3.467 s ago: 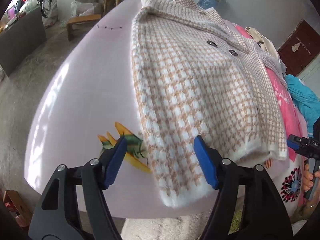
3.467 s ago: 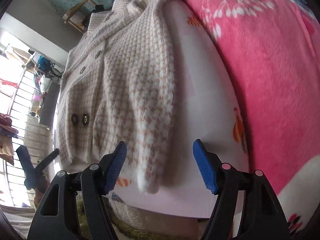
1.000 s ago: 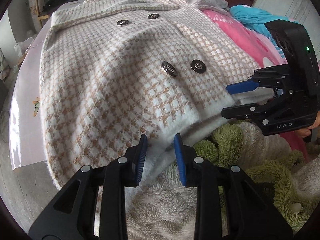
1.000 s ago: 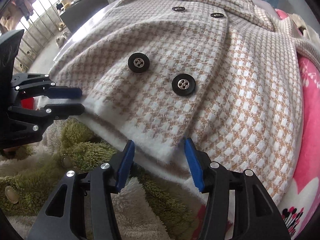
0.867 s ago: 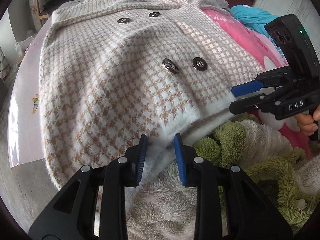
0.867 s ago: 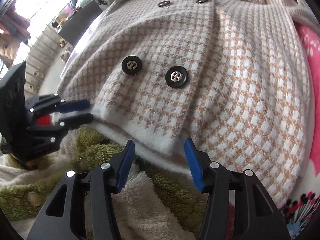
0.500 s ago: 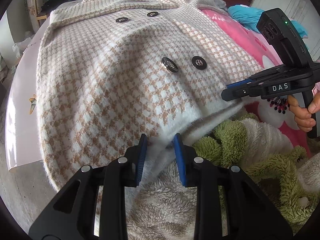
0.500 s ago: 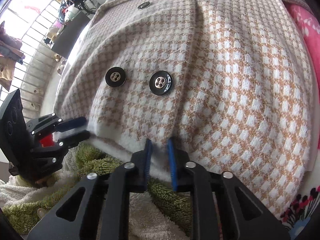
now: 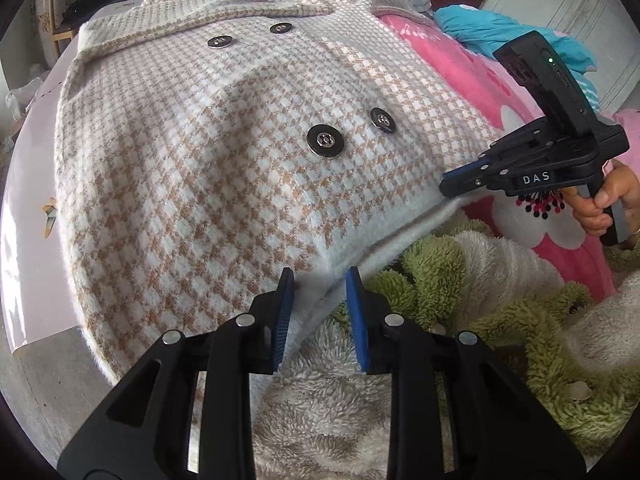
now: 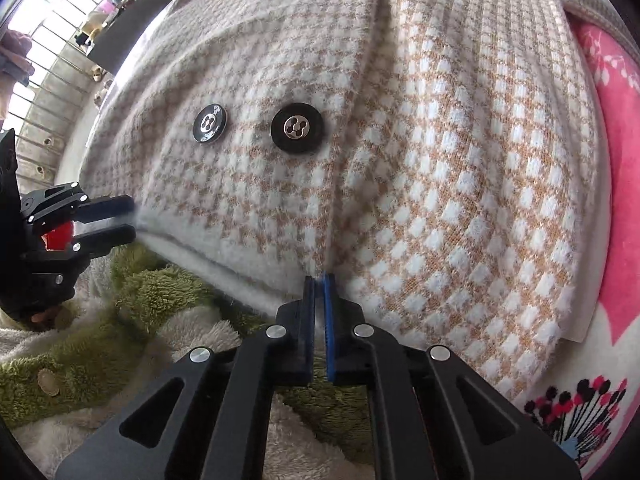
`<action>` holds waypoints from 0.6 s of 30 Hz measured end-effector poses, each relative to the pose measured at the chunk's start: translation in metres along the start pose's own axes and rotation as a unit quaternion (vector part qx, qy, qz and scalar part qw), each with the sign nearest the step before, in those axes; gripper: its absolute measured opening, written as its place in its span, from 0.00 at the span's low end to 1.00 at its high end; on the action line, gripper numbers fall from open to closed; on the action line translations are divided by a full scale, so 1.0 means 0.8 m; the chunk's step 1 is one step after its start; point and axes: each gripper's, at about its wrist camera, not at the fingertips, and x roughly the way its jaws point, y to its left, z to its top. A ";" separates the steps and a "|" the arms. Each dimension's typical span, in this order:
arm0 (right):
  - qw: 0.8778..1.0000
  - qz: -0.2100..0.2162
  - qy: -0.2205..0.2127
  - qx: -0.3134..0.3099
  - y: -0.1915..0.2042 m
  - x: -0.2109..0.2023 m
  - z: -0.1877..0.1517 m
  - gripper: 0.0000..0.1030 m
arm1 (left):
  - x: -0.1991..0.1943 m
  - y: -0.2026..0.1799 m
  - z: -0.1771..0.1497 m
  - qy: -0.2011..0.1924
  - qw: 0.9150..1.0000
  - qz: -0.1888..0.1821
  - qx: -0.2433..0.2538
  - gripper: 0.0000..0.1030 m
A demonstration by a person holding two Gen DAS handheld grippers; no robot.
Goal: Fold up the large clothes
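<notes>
You see a fuzzy knit coat (image 9: 192,152) in a tan-and-white houndstooth check with a plain white hem band, fastened by round black buttons with silver centres (image 10: 296,128). Beneath it you have a smooth pale lilac sheet (image 9: 24,208). Beside it lies a hot-pink fleece blanket (image 9: 472,80) printed with white flowers and black-and-red stamens. At the near edge you have a shaggy olive-green and cream fleece garment (image 9: 460,280). Both black plastic grippers carry blue pads (image 9: 357,320).
</notes>
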 end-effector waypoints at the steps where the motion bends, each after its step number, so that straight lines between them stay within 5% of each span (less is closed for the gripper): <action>1: 1.000 -0.003 -0.002 -0.004 0.001 -0.006 0.002 0.04 | -0.006 0.002 0.005 0.002 1.000 -0.009 -0.004 0.24; 7: 1.000 -0.010 -0.023 -0.018 -0.003 -0.060 0.029 0.11 | -0.045 0.028 0.059 -0.013 1.000 -0.009 -0.027 0.27; 9: 0.998 -0.003 -0.060 -0.013 -0.009 -0.083 0.046 0.47 | -0.049 0.046 0.084 -0.017 0.999 0.006 -0.047 0.35; 11: 0.995 -0.009 -0.102 -0.006 -0.020 -0.101 0.066 0.59 | -0.047 0.067 0.110 -0.025 0.997 0.029 -0.065 0.45; 18: 0.983 -0.027 -0.174 0.047 -0.105 -0.131 0.135 0.64 | -0.024 0.147 0.210 -0.061 0.985 0.121 -0.103 0.75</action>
